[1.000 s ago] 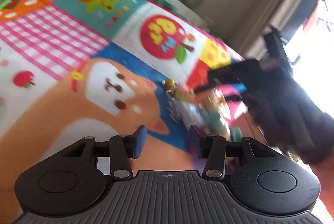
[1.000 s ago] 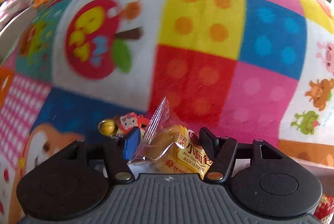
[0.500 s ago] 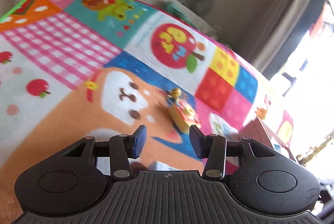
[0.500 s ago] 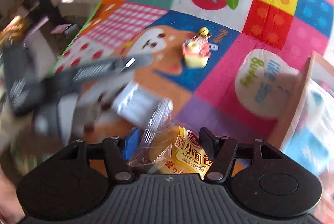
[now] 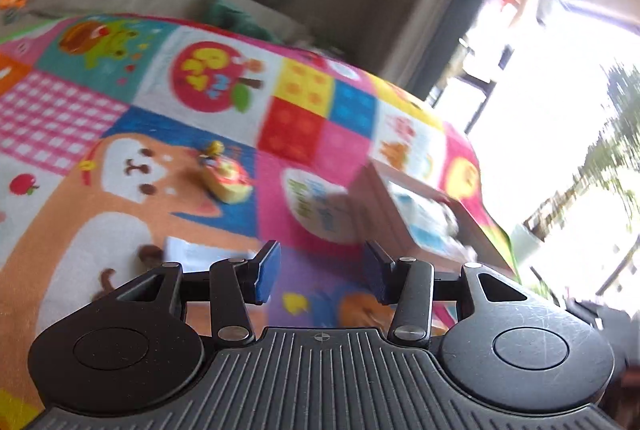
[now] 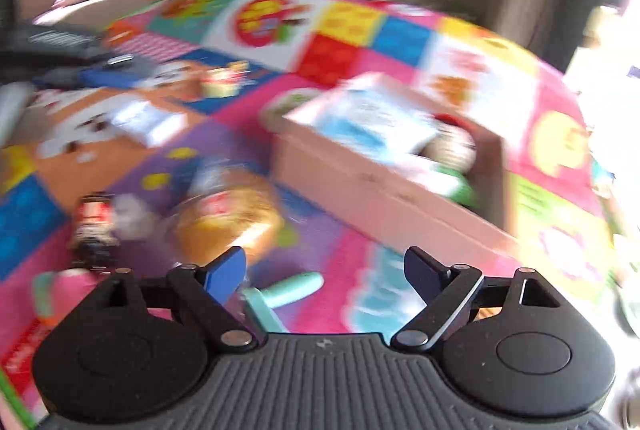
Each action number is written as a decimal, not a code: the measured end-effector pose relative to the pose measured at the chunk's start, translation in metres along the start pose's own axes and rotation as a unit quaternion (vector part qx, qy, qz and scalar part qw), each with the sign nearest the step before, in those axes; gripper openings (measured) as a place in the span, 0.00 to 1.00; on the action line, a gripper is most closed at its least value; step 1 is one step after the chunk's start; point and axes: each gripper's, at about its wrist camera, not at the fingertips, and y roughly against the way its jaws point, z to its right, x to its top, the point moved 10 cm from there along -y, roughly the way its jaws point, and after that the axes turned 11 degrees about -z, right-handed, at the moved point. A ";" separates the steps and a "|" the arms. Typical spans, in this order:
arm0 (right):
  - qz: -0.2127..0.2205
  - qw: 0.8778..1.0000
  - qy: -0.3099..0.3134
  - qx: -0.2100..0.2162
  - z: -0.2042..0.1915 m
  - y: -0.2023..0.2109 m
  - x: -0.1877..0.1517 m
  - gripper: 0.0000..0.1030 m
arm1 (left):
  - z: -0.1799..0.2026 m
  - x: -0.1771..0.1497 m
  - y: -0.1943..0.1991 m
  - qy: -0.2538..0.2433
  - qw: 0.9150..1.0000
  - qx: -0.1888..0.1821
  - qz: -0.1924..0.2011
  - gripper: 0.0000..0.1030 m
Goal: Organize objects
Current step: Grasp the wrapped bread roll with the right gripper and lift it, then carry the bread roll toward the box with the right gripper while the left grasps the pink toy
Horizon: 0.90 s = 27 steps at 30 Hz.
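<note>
Sorting is mid-way, judging by the pink box [image 6: 384, 197] near the play mat's [image 6: 352, 41] right edge, which already holds a blue-and-white packet. The right tool [image 6: 324, 272] is spread wide and holds nothing; the wrapped bun [image 6: 228, 226], glossy crinkled film over a soft round loaf, lies on the mat just beyond its fingers. The left tool [image 5: 320, 280] is also parted and bare. Probably another pick comes next: the small yellow toy [image 5: 228, 181], lumpy and hard-looking, sits mid-mat.
</note>
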 end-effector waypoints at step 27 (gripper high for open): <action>0.001 0.965 -0.256 0.061 0.068 -0.021 -0.071 1.00 | 0.097 -0.117 -0.013 -0.259 0.946 0.074 -0.180 0.48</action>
